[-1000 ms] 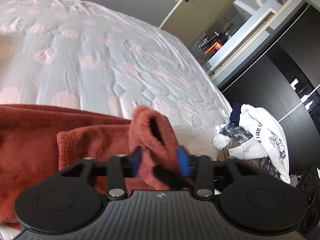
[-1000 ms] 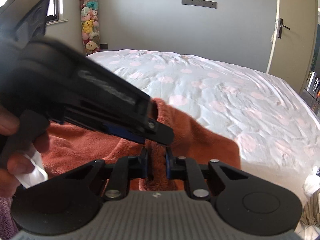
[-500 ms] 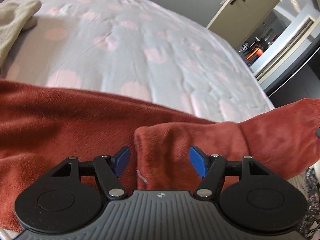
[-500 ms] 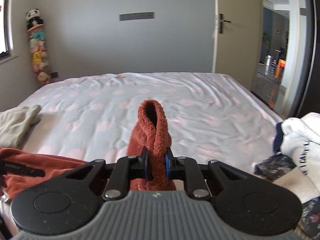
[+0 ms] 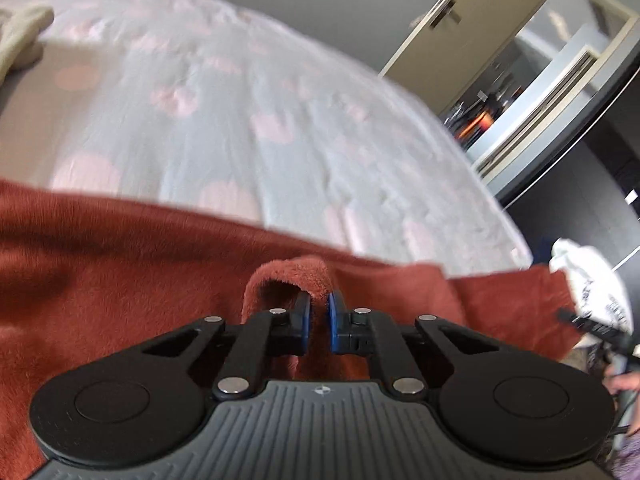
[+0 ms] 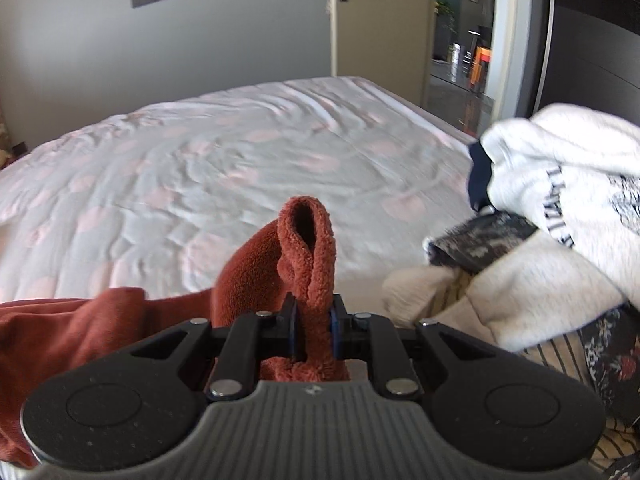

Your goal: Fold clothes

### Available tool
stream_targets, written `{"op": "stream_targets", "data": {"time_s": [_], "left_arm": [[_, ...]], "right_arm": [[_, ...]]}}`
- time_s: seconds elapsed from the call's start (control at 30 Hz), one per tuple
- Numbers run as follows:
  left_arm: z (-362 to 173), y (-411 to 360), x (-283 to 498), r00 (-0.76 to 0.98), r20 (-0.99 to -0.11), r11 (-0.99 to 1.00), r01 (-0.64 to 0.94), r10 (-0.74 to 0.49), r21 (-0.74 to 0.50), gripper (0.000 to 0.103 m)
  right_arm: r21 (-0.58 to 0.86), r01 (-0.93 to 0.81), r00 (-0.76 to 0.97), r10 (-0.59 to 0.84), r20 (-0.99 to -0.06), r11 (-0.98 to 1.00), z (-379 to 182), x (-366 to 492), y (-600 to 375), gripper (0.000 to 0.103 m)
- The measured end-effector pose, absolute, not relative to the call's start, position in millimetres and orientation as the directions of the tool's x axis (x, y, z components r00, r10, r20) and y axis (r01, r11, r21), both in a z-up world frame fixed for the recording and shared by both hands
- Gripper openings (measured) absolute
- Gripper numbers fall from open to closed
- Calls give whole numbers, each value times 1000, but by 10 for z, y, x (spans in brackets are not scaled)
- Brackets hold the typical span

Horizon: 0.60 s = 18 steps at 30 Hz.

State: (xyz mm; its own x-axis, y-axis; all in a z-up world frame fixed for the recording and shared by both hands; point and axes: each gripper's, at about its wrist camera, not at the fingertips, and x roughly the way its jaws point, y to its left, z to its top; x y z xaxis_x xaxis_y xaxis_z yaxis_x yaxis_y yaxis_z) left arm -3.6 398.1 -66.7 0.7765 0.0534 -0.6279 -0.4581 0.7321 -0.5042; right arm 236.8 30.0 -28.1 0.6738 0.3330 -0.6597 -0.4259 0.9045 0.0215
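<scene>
Rust-red fleece garment (image 5: 120, 264) lies spread along the near edge of the bed, over a pale grey bedspread with pink dots (image 5: 248, 112). The left tool (image 5: 319, 322) has just been closing, and its blue pads now pinch a raised fold of the fleece between them, the fold arching up just above the fingertips. The right tool (image 6: 313, 330) is clamped on another part of the same garment (image 6: 308, 240), a looped end of fleece that stands upright out of the pads. In the left wrist view this stretch of fabric runs off to the right, where the black tip of the right tool shows at the frame's edge. Just beside the bed on the right sits a heap of clothes, topped by a white printed sweatshirt (image 6: 568, 184). A cream garment (image 5: 20, 36) rests on the bed's far left.
</scene>
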Motion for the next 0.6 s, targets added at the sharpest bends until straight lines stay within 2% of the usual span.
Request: {"op": "stream_targets", "data": {"time_s": [0.07,0.2,0.43,0.53,0.6], "left_arm": [[-578,4045,-77,775,-624,720,-491,103,-491,7],[-686,4223,-47,696,-698,701,-583,169,-411,7],[-970,4226,73,594,-789,724,-612,155,-319,10],[-875,4185,145,569,-802,765,-595,183,-248,27],[-766,4146,203,561,-801,799,-570,209,-191,43]], "right_arm": [[14,-395,672,300,-677,918,-387,2428,202,17],[-3,-340,655,235,-718,940,-632,2628,83,17],[-18,-329,582,188,-792,944,-1097,2908,26,17],[-15,-338,577,195,-793,941,-1115,2907,-33,23],[-33,-348,606,198,-770,937,-1002,2861,-85,27]]}}
